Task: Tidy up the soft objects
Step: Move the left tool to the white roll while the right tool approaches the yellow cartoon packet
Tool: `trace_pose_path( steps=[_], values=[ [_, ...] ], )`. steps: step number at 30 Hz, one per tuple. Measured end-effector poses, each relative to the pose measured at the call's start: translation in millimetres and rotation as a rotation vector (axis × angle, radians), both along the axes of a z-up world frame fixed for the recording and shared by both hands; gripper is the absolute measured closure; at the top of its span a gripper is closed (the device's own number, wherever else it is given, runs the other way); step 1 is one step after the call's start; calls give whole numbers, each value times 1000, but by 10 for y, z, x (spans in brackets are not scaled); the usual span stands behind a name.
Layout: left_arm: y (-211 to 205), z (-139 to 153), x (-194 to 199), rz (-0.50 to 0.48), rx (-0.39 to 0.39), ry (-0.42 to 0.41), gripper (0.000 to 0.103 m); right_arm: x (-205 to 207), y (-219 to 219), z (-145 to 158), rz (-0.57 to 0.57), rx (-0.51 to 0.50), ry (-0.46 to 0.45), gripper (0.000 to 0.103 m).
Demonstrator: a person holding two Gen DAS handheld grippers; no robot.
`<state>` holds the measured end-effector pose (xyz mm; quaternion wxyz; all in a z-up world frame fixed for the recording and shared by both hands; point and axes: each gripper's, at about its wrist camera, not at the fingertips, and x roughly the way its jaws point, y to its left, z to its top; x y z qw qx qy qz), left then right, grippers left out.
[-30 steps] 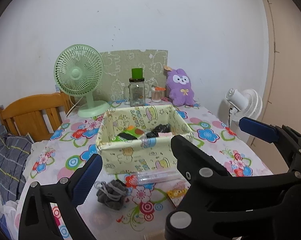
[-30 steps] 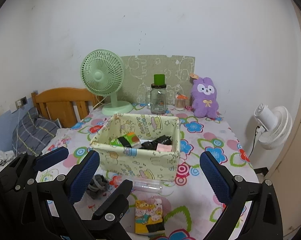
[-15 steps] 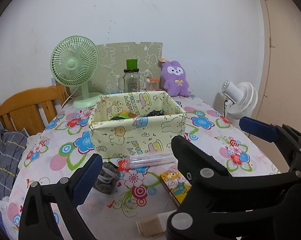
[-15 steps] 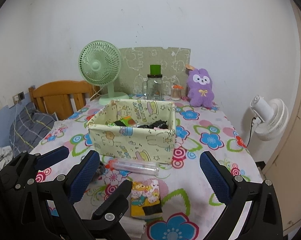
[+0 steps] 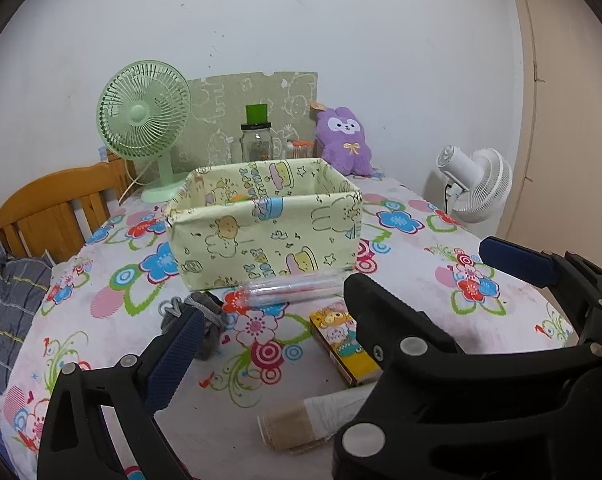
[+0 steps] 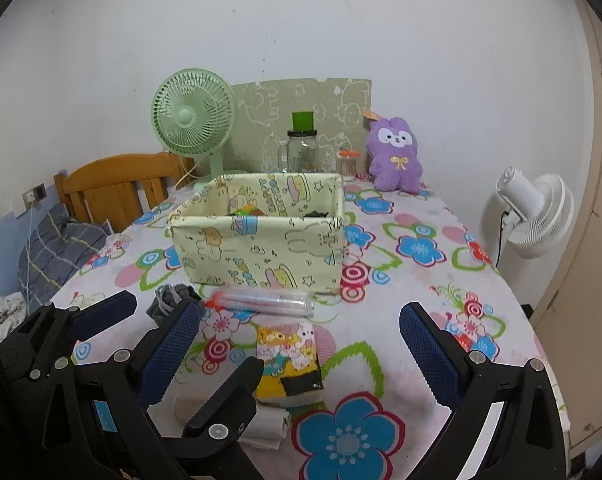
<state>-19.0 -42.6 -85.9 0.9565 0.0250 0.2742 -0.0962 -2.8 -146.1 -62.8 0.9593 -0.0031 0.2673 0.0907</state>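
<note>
**Both tools drop low toward the loose items**

Over the last second we have sunk nearer the counter (image 6: 441, 304); the fabric box (image 5: 269, 232) now hides its contents. The left tool (image 5: 341, 304) and right tool (image 6: 301, 344) gape wide, holding nothing. The grey sock (image 5: 205, 320) at 10 o'clock looks the likeliest pickup. A green fan (image 6: 193, 120) stands by the white wall at 11 o'clock.

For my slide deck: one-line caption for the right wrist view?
Open right gripper above cartoon-print packet, clear tube and fabric storage box.
</note>
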Motion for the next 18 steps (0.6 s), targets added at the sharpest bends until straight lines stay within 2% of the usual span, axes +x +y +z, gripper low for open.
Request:
trace_pose_path(
  steps=[18],
  values=[
    [-171, -467, 62, -62, 23, 116, 11, 33, -144, -498, -38, 16, 99, 2]
  ],
)
